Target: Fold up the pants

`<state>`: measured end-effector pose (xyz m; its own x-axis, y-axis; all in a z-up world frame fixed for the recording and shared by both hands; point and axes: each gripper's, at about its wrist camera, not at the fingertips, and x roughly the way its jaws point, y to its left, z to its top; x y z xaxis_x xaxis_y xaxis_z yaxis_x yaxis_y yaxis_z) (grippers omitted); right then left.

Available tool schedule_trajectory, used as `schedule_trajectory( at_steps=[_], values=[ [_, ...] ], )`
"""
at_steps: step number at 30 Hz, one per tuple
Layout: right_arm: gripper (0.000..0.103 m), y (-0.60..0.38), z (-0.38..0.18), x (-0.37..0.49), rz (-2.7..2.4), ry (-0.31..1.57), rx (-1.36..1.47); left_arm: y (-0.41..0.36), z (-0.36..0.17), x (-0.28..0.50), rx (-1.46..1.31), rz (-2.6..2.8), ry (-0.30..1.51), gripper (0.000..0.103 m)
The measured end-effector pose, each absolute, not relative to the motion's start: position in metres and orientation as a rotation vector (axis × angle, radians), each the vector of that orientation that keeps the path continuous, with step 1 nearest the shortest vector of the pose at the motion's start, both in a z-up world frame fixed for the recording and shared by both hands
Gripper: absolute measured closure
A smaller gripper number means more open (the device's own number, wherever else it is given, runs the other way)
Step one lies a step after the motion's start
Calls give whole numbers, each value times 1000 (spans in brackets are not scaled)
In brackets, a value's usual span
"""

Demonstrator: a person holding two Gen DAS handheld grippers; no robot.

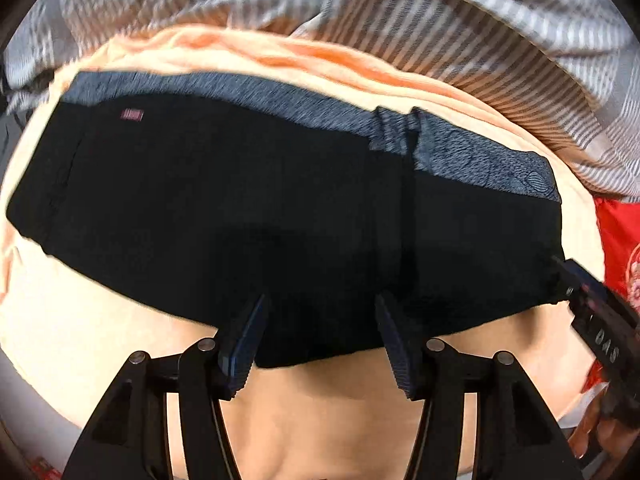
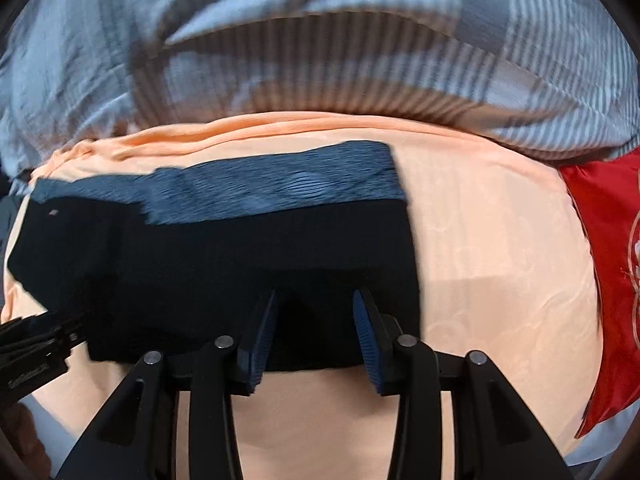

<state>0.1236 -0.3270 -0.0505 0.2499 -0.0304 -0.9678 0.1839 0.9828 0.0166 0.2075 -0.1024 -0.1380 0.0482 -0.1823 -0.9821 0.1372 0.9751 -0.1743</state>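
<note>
Two grippers hang over the near edge of the black pants (image 1: 260,200), which lie on the peach sheet (image 1: 340,408), long axis crosswise, blue-grey waistband (image 1: 320,116) on the far side. Left gripper (image 1: 320,332): jaws half open, nothing pinched. Right gripper (image 2: 314,332): likewise parted, empty, nearer the pants' right end.

Peach sheet (image 2: 480,240), striped grey-white bedding (image 2: 360,80) behind, red embroidered cloth (image 2: 600,220) beside
</note>
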Motion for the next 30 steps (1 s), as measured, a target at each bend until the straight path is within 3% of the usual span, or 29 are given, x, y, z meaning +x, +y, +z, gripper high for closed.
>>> schedule_trajectory(
  at_steps=[3,8,10,14,17,21,30],
  values=[
    [49,-303,-50,123,-100,1335,135,-83,-148,207,-79,-245,1574,46],
    [48,-265,-48,133,-31,1348,104,-45,-144,203,-95,-190,1532,46],
    [47,-252,-48,141,-12,1347,102,-25,-144,204,-122,-158,1516,37],
    [46,-232,-54,159,24,1352,107,14,-145,208,-179,-102,1494,36],
    [26,-219,-80,166,65,1445,136,37,-147,213,-190,-45,1503,36],
    [16,-191,-101,164,47,1491,-34,68,-151,214,-255,1,1511,36],
    [16,-141,-80,151,184,1412,-123,154,-146,219,-547,83,1376,36]
  ],
)
